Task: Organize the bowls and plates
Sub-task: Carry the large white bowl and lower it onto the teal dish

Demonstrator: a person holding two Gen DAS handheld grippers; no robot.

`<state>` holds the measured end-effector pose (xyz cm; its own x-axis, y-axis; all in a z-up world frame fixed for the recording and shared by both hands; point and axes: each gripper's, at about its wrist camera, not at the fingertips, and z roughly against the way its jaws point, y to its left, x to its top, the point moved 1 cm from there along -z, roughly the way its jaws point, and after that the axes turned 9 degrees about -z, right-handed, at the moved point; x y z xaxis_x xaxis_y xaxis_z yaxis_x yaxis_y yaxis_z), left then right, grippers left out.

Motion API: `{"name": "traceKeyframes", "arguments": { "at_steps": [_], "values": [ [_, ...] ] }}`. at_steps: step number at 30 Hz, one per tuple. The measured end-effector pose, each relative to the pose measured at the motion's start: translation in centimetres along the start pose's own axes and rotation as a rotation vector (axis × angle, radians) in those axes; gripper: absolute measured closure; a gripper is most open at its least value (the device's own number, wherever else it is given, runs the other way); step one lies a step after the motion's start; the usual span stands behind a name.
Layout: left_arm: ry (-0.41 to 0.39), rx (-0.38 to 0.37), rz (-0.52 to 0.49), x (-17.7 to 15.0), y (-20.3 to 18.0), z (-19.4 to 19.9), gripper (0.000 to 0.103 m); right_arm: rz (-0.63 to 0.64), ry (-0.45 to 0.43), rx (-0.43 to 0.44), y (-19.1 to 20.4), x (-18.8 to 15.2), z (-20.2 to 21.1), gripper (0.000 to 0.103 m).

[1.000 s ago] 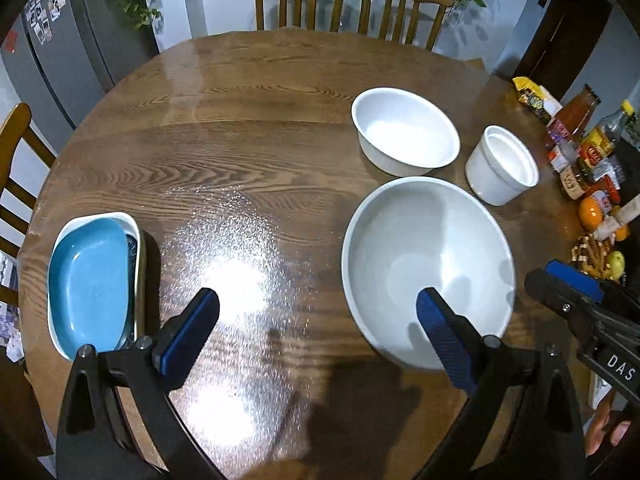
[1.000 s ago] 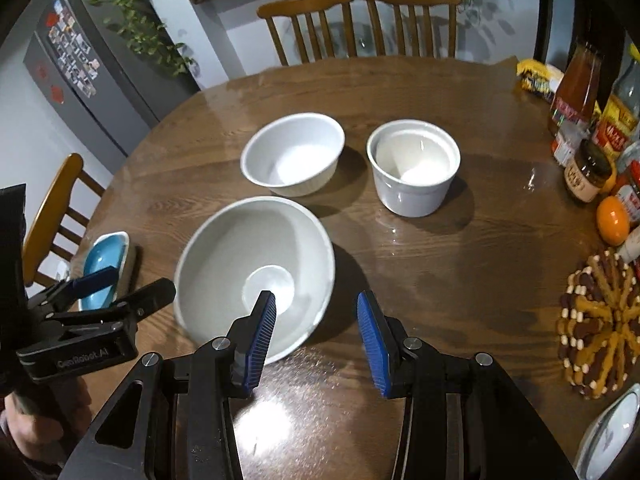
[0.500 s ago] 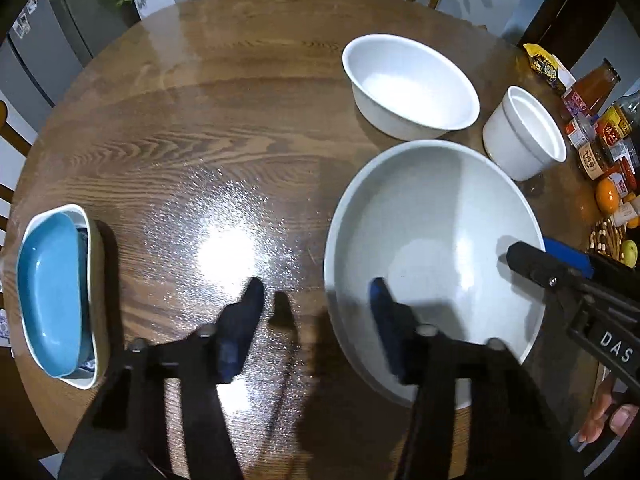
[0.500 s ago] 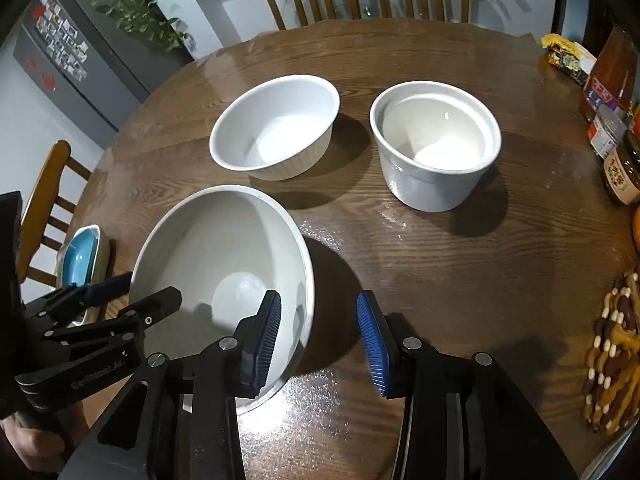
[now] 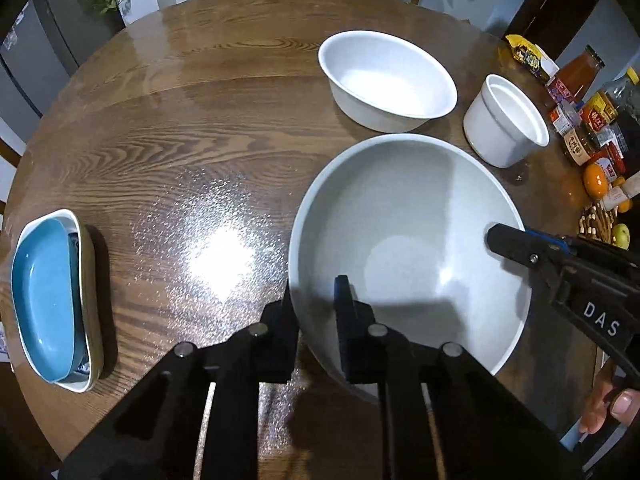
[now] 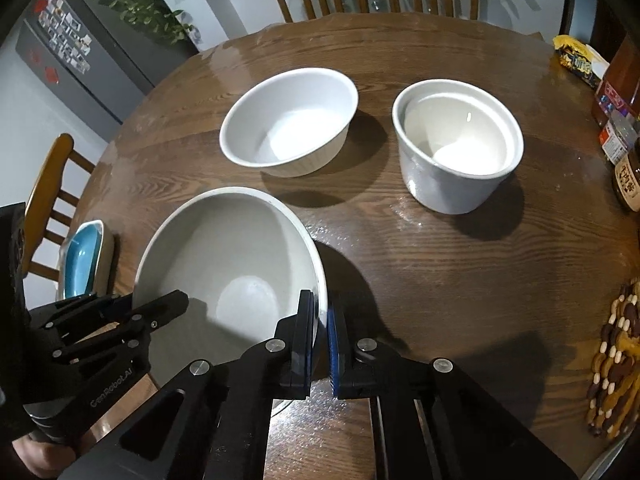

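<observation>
Bowls: the big grey bowl [image 6: 224, 256] sits on the bench [image 5: 160, 128], its near rim pinched by both grippers, the left gripper [image 5: 316, 312] on one side and the right gripper [image 6: 319, 332] on the other, fingers closed across the wall. Glazed, thin edge grips could slip or tilt it if lifted unevenly. Beyond the fingers stand the white bowl [image 6: 288, 116] and ramekin [image 6: 456, 144], near enough to be knocked.

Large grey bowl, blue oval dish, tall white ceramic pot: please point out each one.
Large grey bowl [image 5: 404, 216], left wrist view, inner wall.
Blue oval dish [image 5: 38, 292], left wrist view, inside.
Tall white ceramic pot [image 6: 444, 188], right wrist view, outer wall.
</observation>
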<state>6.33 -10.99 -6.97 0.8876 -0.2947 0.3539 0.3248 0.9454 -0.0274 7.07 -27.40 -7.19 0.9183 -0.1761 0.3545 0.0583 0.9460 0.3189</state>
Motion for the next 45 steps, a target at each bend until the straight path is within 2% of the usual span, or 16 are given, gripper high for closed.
{"name": "traceKeyframes", "arguments": {
  "at_steps": [4, 10, 26, 33, 45],
  "values": [
    [-0.039, 0.026, -0.009, -0.5, 0.4, 2.0, 0.089, 0.023, -0.032, -0.001, 1.5, -0.3, 1.2, 0.095],
    [-0.085, 0.061, 0.042, -1.9, 3.7, 5.1, 0.089, 0.083, -0.056, 0.036, 5.2, -0.5, 2.4, 0.095],
    [-0.103, 0.226, 0.309, -7.8, 17.0, 10.7, 0.089, 0.326, 0.017, 0.191, 22.0, -0.8, -0.7, 0.095],
    [-0.064, 0.263, 0.383, -8.4, 20.9, 10.2, 0.088, 0.394, 0.071, 0.198, 26.8, -0.9, -3.3, 0.095],
    [0.015, 0.223, 0.403, -9.5, 22.8, 6.6, 0.085, 0.387, 0.153, 0.147, 28.0, -1.2, -7.4, 0.095]
  ]
}}
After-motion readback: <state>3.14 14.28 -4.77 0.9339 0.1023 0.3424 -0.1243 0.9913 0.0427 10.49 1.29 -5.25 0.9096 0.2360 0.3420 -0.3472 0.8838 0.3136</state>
